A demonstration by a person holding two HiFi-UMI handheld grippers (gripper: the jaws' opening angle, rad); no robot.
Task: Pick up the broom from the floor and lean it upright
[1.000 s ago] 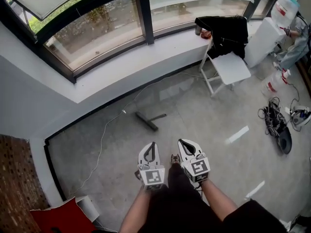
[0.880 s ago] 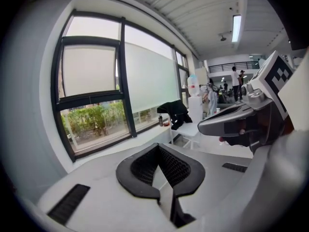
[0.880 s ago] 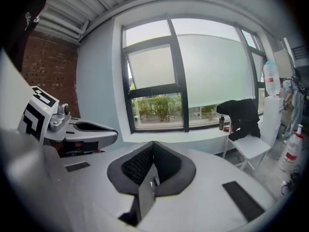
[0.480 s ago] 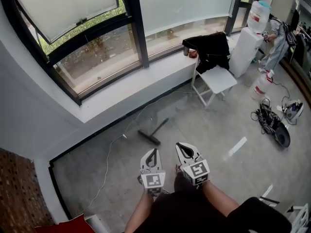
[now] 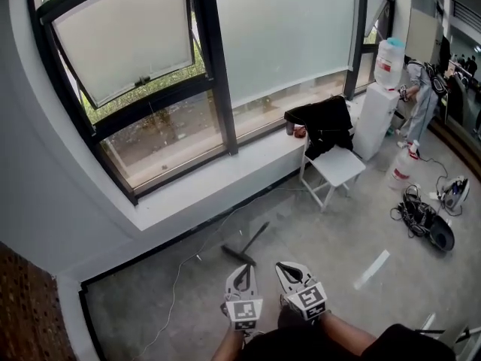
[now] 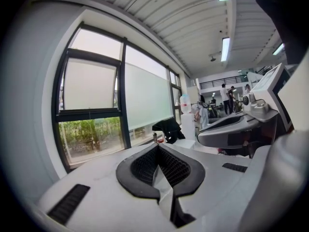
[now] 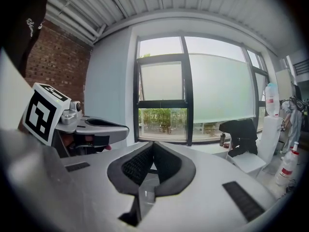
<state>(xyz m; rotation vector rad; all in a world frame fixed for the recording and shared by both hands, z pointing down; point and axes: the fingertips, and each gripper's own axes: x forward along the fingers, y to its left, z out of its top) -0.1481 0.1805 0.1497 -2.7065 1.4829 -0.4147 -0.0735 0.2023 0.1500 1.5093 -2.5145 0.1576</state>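
The broom (image 5: 252,241) lies on the grey floor below the window sill, its dark head nearest me and its thin handle pointing away to the right. My left gripper (image 5: 242,268) and right gripper (image 5: 288,266) hover side by side just short of the broom head, not touching it. Both are shut with nothing between the jaws. In the left gripper view the left gripper (image 6: 157,147) points level toward the window, and in the right gripper view the right gripper (image 7: 153,143) does the same. The broom does not show in either gripper view.
A white folding chair (image 5: 336,168) draped with a black garment (image 5: 323,119) stands by the window sill (image 5: 218,183). Right of it are a water dispenser (image 5: 378,107), a person (image 5: 421,89) and a tangle of cables (image 5: 425,216). A thin cable (image 5: 174,269) trails across the floor left of the broom.
Both grippers have risen and pointed more level, still shut. The head view has tilted up, so the broom now sits lower in the picture, close above the gripper tips.
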